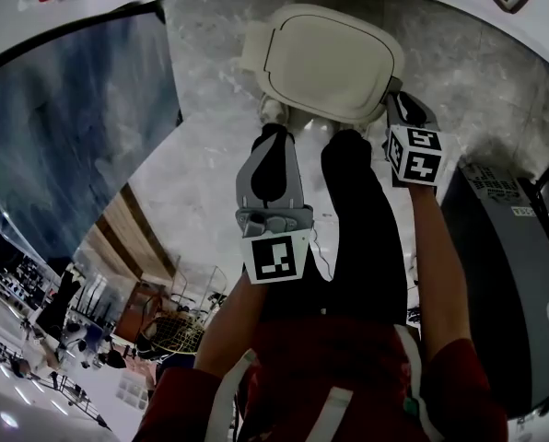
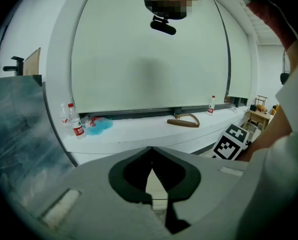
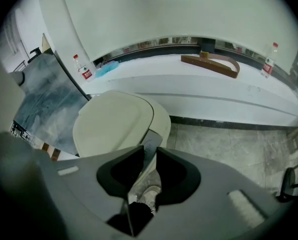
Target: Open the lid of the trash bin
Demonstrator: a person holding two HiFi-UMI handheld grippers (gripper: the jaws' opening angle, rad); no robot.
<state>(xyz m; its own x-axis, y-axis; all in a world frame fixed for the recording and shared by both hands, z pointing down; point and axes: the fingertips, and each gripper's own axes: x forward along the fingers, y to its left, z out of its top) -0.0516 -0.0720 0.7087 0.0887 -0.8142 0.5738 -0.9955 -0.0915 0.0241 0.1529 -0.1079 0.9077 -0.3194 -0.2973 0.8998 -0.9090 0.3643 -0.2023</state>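
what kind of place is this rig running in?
Probably an indoor office or lab-type hall, though I can't tell which. It has a polished stone-tile floor, a long white ledge below a big pale wall panel with a water bottle left on it, and a cream lidded trash bin.

Left tool (image 1: pixel 273 134) points forward and downward, its jaws meeting at the tips; right tool (image 1: pixel 393 98) tilts steeply down, jaws a little apart; right forearm (image 1: pixel 436 256) reaches further ahead than left forearm (image 1: pixel 227 325).
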